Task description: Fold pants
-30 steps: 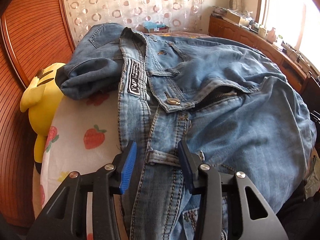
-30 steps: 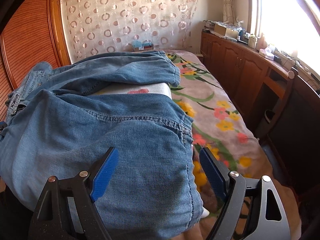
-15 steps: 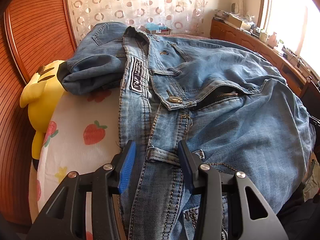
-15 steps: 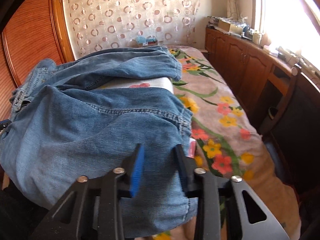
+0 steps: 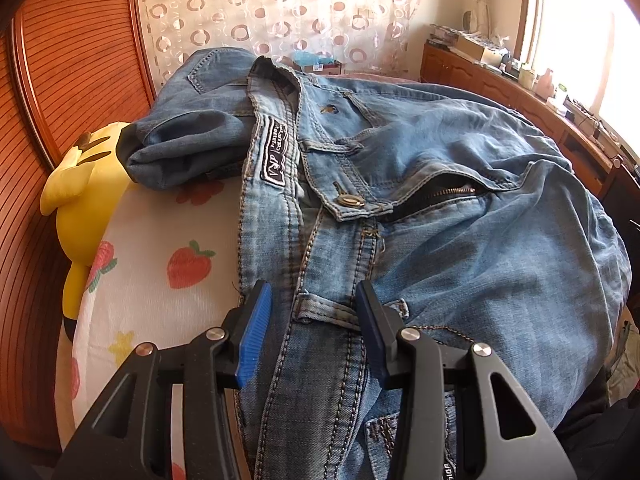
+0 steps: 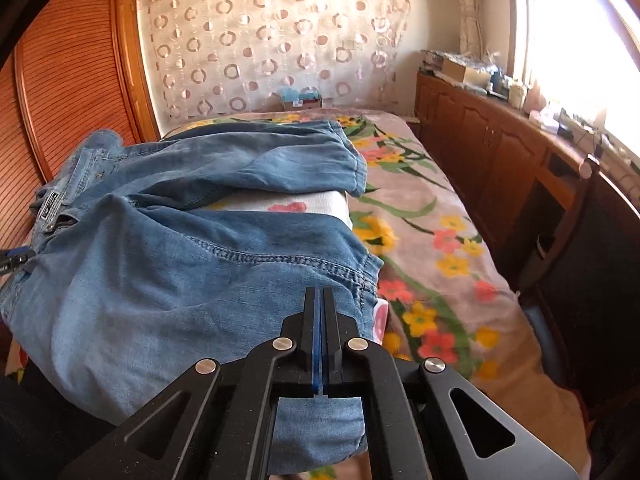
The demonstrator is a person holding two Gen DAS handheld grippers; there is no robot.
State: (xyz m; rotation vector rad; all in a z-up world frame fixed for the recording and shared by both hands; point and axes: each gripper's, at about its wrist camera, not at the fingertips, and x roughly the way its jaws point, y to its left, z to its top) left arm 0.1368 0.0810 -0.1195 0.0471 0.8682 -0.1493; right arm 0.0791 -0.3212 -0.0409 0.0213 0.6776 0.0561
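Where folded, pants (image 6: 168, 280) underside hidden

Light-blue denim pants (image 5: 440, 208) lie rumpled, fly unzipped; waistband doubled over.

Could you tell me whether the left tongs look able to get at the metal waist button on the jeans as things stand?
Probably yes: the button lies exposed on the jeans ahead of the left tongs, nothing covering it.

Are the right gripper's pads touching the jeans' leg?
Touching. The right wrist view shows the right gripper with pads pressed together over the hem end of the jeans, denim running under them.
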